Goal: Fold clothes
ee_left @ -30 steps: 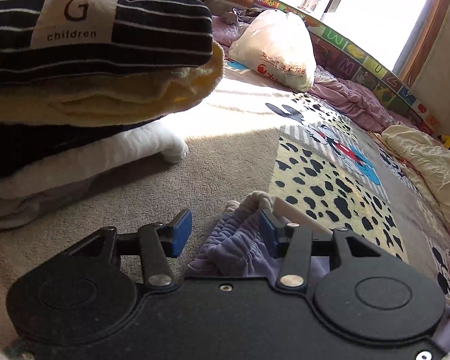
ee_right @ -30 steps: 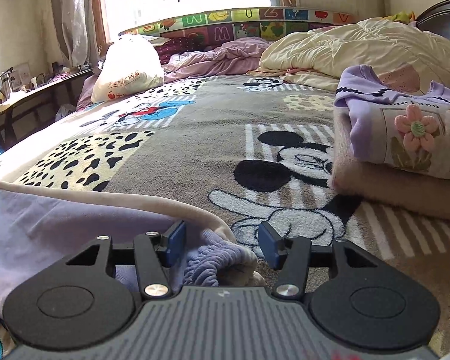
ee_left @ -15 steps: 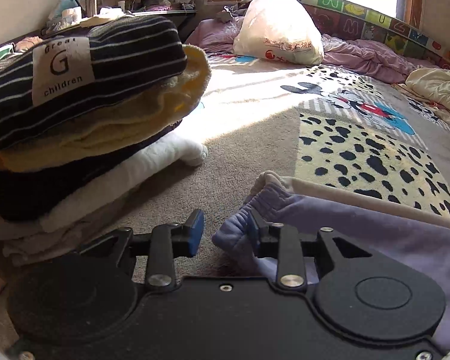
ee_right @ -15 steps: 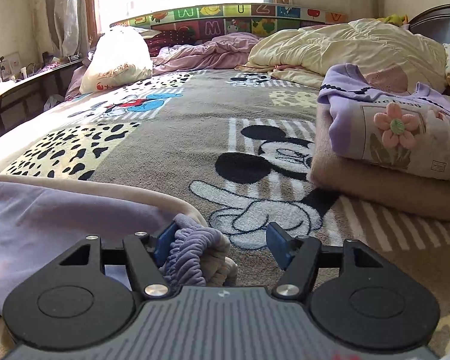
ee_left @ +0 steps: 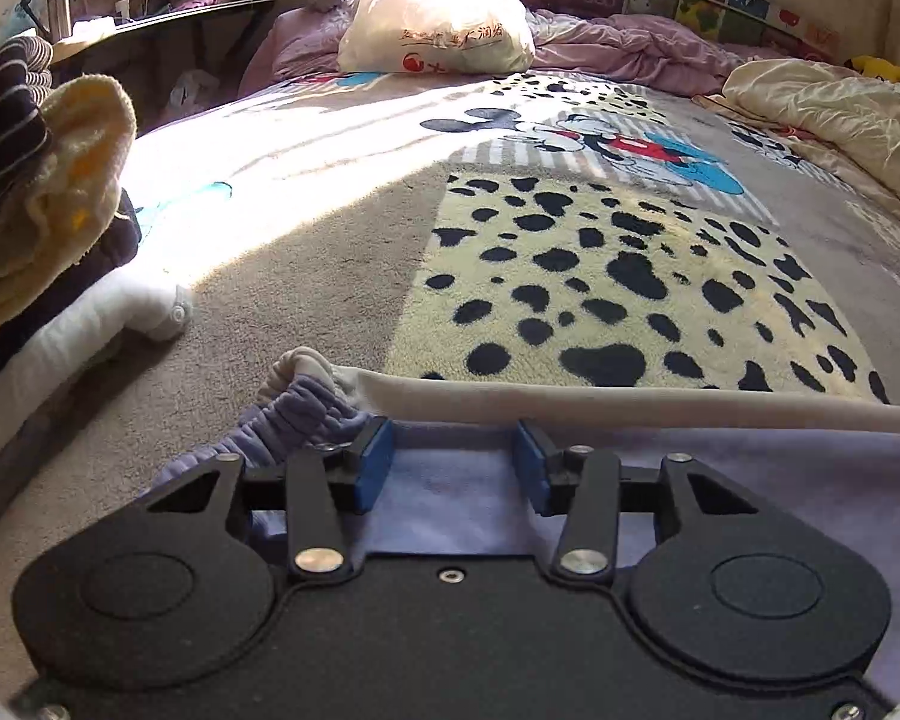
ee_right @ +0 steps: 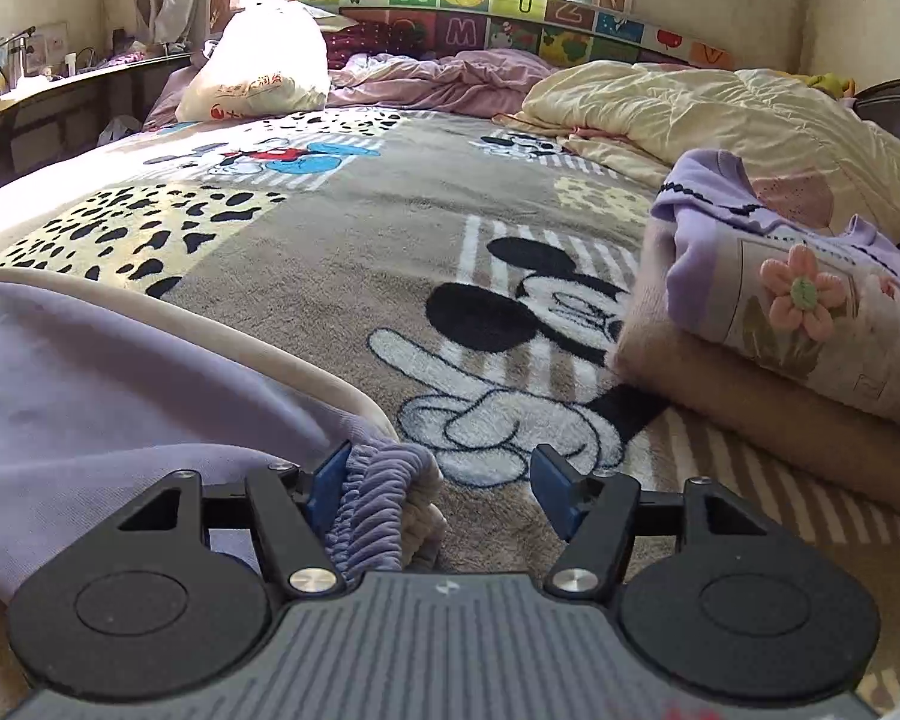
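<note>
Blanket flat; both grippers released over pants. Grab both cuffs evenly before folding.

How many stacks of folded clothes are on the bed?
2: a striped-topped stack at the bed's left edge, a purple flower-topped stack on the right. Others may be hidden.

The folded lavender cotton trousers are running out past the right edge; the striped dark folded-clothes stack is being cropped at left
</note>
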Tool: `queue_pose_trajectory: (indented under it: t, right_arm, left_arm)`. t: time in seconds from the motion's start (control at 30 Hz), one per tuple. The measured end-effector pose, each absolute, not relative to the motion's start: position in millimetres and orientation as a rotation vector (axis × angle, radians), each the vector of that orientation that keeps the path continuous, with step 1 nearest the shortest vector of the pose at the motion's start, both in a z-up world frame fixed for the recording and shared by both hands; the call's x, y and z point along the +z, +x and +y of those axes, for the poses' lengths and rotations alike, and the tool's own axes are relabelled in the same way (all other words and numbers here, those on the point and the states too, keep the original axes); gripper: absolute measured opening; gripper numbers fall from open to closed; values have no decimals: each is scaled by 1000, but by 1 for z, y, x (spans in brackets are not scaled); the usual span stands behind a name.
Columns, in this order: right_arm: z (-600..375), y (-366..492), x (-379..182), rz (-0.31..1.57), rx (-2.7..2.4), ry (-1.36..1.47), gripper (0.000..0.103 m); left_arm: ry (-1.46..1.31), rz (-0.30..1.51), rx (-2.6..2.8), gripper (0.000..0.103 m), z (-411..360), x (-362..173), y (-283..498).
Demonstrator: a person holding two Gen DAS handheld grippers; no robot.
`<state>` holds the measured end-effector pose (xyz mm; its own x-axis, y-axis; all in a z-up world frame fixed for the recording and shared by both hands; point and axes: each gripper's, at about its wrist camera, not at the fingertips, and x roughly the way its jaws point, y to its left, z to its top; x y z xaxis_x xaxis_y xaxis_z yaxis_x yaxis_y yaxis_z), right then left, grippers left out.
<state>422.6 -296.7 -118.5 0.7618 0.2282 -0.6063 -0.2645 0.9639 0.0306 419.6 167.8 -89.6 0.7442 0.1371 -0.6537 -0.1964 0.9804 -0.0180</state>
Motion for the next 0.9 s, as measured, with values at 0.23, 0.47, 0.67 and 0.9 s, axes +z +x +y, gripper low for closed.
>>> queue_pose_trajectory:
  t: [0.23, 0.47, 0.67, 0.9]
  right_arm:
    - [-327, 413, -93, 526, 302, 187, 65]
    - [-290, 400, -80, 491, 640, 156, 65]
    - [-242, 403, -120, 685, 584, -108, 67]
    - [-257, 402, -115, 670, 599, -29, 68]
  left_arm:
    - [-37, 564, 174, 45, 145, -64, 368]
    - [-291, 519, 265, 46, 189, -64, 315]
    - [-773, 520, 292, 55, 250, -95, 296]
    - [-1064, 478, 240, 60, 277, -127, 298]
